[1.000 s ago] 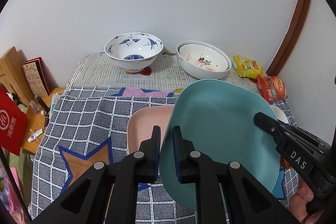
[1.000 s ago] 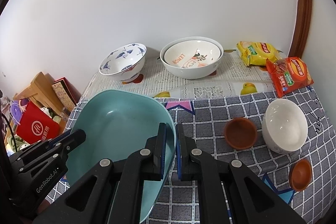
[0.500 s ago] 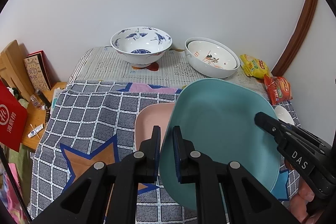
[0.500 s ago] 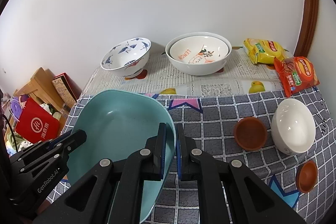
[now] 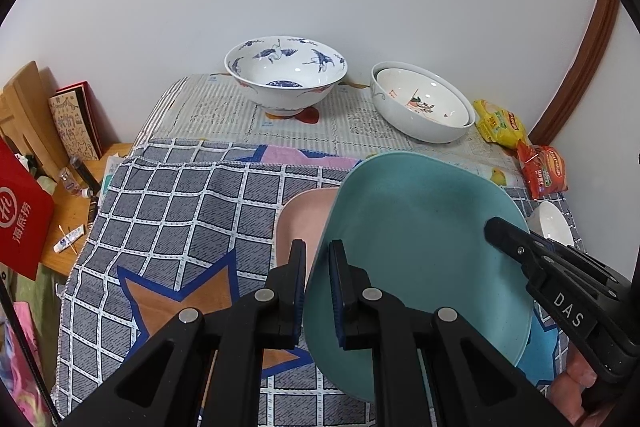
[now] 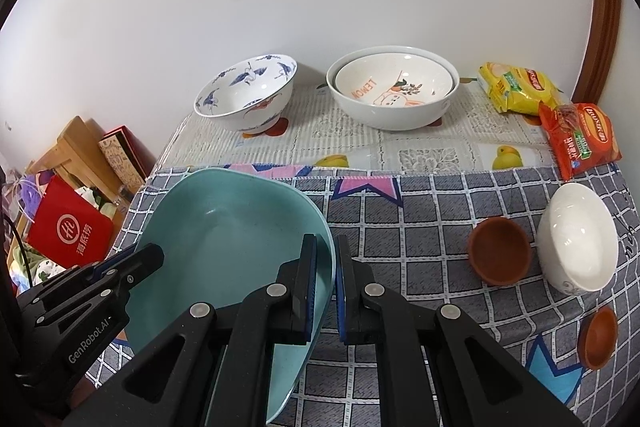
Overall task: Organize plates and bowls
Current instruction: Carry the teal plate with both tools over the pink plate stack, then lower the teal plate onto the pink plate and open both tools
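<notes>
In the left wrist view, a red bag (image 5: 22, 211) sits at the far left edge beside a wooden side shelf (image 5: 60, 223). The left tongs (image 5: 318, 291) are clamped on the left rim of the teal plate (image 5: 416, 239), which is held tilted above the grey checked cloth (image 5: 180, 211) on the counter. A pink plate (image 5: 304, 223) lies on the cloth, partly hidden behind the teal one. At the upper middle, a blue-patterned bowl (image 5: 286, 75) stands on the printed covering, with two nested white bowls (image 5: 422, 103) to its right. Yellow and red snack packets (image 5: 520, 143) lie at the right edge.

In the right wrist view, the teal plate (image 6: 224, 251) fills the lower left, and the right tongs (image 6: 326, 289) are clamped on its right rim. To the right on the cloth sit a brown cup (image 6: 500, 255), a white bowl (image 6: 576, 239) touching it, and a smaller brown dish (image 6: 598, 337) at lower right.
</notes>
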Tool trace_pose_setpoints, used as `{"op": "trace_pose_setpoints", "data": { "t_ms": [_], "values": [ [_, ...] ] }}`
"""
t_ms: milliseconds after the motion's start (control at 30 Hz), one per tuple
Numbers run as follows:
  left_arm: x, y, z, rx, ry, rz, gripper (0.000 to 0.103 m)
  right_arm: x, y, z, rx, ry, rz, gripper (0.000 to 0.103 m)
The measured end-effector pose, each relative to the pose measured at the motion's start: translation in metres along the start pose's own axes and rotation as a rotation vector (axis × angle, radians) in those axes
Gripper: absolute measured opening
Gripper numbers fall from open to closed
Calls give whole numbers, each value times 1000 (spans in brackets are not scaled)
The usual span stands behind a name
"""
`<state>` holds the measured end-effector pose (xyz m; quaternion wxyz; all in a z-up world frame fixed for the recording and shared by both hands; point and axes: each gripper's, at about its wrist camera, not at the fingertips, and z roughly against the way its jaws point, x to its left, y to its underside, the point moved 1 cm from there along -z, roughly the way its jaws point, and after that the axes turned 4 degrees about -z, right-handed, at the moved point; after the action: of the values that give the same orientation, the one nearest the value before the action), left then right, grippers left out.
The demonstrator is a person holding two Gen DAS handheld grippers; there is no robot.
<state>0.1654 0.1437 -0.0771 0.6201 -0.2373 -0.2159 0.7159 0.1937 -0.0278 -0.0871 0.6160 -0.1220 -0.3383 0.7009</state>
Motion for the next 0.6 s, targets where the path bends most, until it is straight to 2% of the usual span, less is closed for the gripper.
{"op": "trace_pose_setpoints", "data": {
  "t_ms": [600],
  "values": [
    [23, 14, -31, 70, -13, 42, 12, 10, 14, -39, 75, -9, 16, 8]
  ]
}}
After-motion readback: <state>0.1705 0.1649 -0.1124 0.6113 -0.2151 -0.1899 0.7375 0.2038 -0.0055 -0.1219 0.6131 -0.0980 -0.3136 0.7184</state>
